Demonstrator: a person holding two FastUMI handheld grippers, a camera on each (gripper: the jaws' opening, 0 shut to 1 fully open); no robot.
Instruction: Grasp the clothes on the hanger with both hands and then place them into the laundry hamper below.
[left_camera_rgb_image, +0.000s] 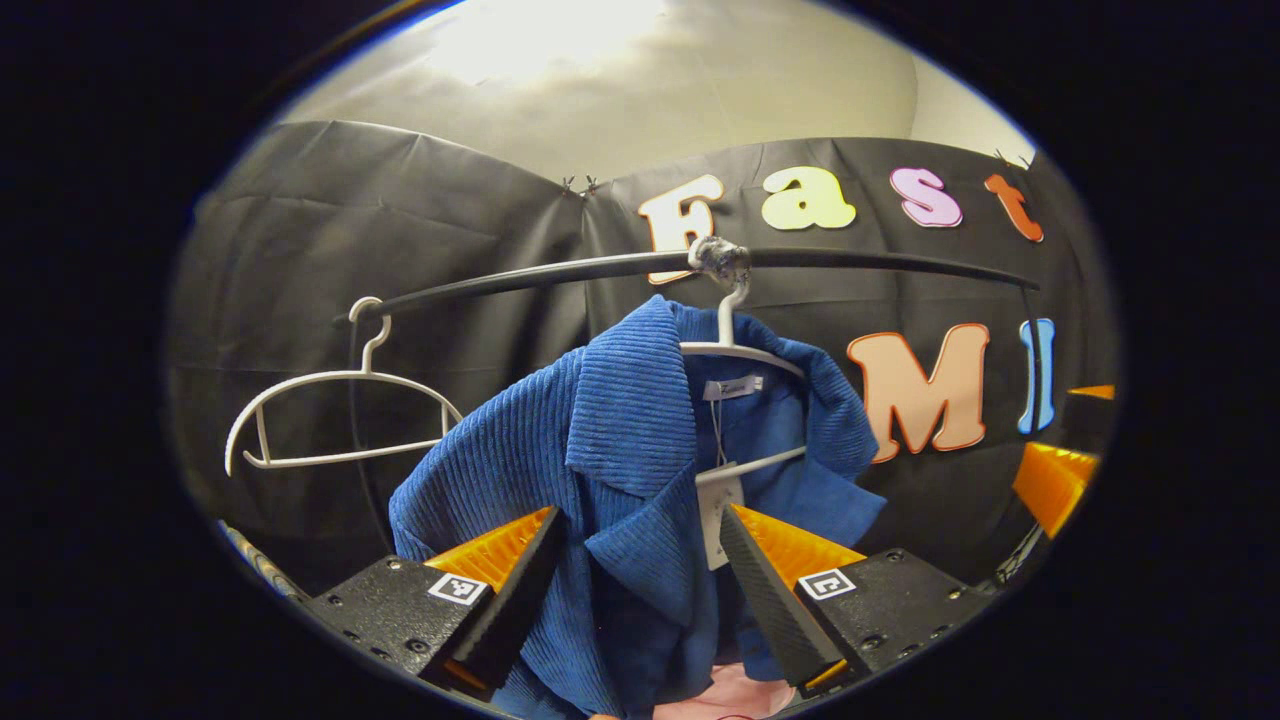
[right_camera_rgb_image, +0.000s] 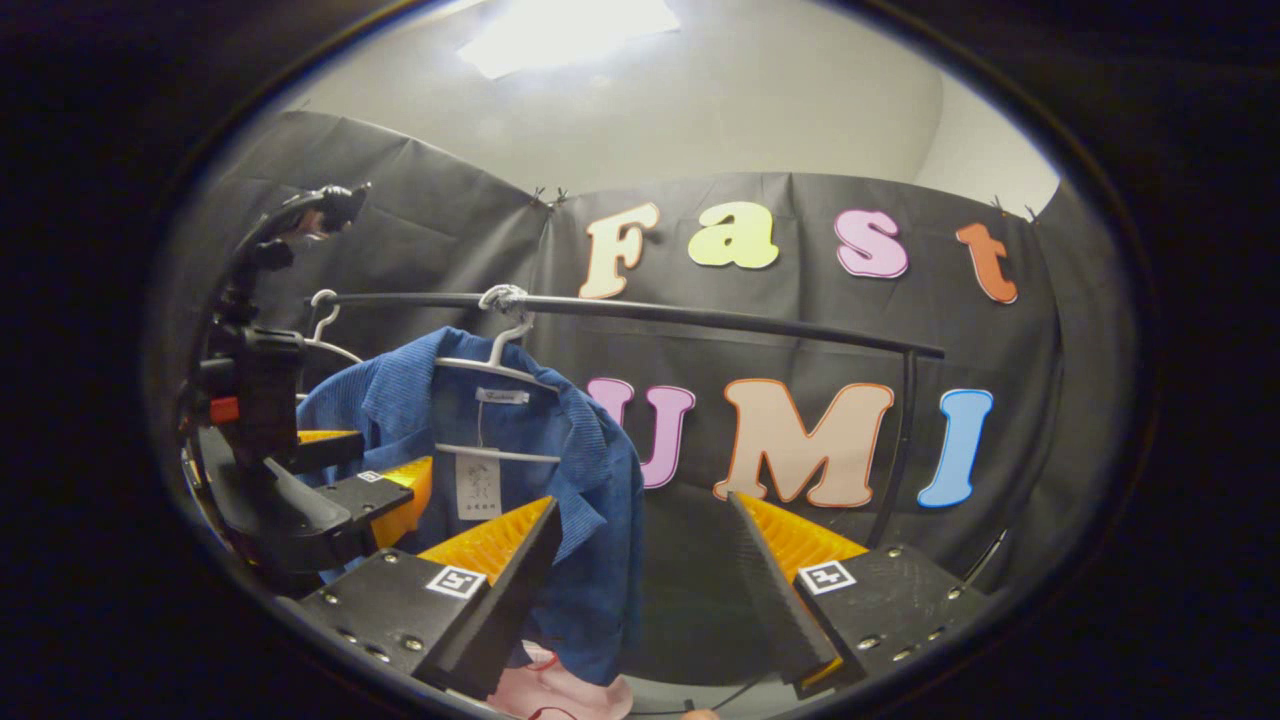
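A blue ribbed shirt (left_camera_rgb_image: 640, 440) hangs on a white hanger (left_camera_rgb_image: 735, 345) from a black rail (left_camera_rgb_image: 560, 270). My left gripper (left_camera_rgb_image: 638, 512) is open, close up to the shirt, and its collar and front panel show in the gap between the fingers. In the right gripper view the shirt (right_camera_rgb_image: 590, 470) hangs to the left, with its right edge just behind my inner finger. My right gripper (right_camera_rgb_image: 643, 500) is open and nothing is between its fingers. That view also has the left gripper (right_camera_rgb_image: 370, 465) in front of the shirt's left side.
An empty white hanger (left_camera_rgb_image: 340, 410) hangs at the rail's left end. Pink cloth (right_camera_rgb_image: 560, 690) lies below the shirt. The rail's upright post (right_camera_rgb_image: 900, 440) stands on the right. One of the right gripper's fingers (left_camera_rgb_image: 1050, 480) shows at the far right of the left gripper view.
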